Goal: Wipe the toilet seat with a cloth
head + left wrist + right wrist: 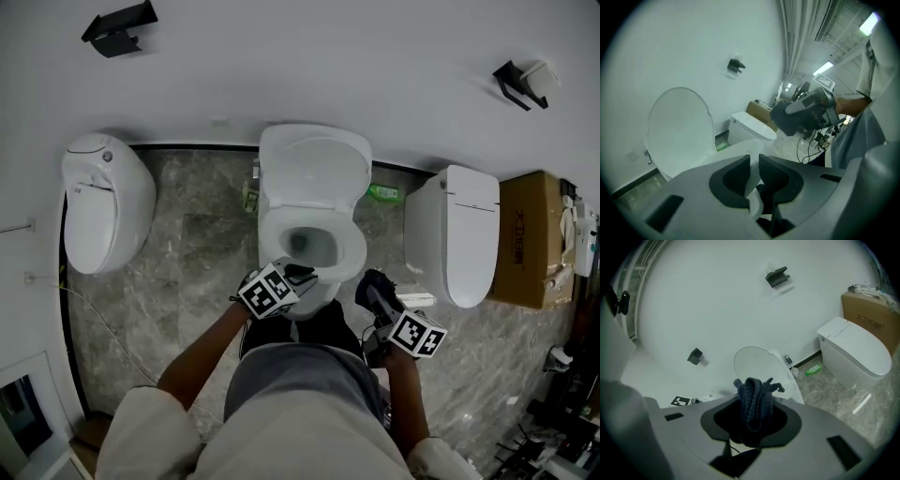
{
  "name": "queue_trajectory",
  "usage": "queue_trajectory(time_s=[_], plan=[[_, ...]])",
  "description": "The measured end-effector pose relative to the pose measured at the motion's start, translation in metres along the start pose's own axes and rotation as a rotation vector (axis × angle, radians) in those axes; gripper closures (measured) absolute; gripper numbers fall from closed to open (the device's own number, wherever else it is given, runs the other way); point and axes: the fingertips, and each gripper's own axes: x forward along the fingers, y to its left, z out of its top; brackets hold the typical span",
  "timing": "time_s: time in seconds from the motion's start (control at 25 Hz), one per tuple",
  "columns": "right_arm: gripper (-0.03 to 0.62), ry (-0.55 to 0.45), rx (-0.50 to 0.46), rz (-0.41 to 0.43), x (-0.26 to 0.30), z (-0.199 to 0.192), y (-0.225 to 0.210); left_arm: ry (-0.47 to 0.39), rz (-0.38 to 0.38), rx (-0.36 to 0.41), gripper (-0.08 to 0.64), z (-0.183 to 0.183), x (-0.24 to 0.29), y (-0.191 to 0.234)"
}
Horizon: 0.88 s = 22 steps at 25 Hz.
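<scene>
The middle toilet stands with its lid (pixel 314 169) raised and its white seat (pixel 349 251) down over the bowl. In the head view my left gripper (pixel 302 276) reaches onto the seat's front rim. In the left gripper view its jaws (pixel 754 161) stand nearly together, with the seat's white edge (pixel 736 151) filling the narrow gap between them. My right gripper (pixel 373 286) hovers just right of the bowl's front, shut (pixel 755 403) on a bunched dark blue knitted cloth (pixel 754 389) that sticks up past the fingertips. That gripper (pixel 801 115) also shows in the left gripper view.
A second toilet (pixel 103 202) stands at the left and a third (pixel 464 234) at the right, beside a cardboard box (pixel 530 239). A green bottle (pixel 382 193) lies on the marble floor behind the middle toilet. Black holders (pixel 117 28) hang on the wall.
</scene>
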Motion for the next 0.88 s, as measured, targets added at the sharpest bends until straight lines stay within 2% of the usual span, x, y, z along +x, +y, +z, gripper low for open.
queue_trajectory(time_s=[0.12, 0.28, 0.48, 0.88], plan=[[0.494, 0.019, 0.000, -0.014, 0.000, -0.015, 0.003, 0.017, -0.056, -0.038, 0.508, -0.028, 0.007, -0.016], [0.494, 0.052, 0.001, -0.038, 0.002, -0.038, 0.001, -0.022, -0.112, -0.139, 0.529, -0.054, 0.014, -0.025], [0.494, 0.092, 0.007, -0.051, 0.003, -0.060, -0.001, 0.013, -0.135, -0.105, 0.534, -0.084, 0.027, -0.042], [0.494, 0.186, -0.097, -0.036, 0.028, -0.060, -0.006, 0.118, -0.197, -0.165, 0.549, -0.145, 0.056, -0.061]])
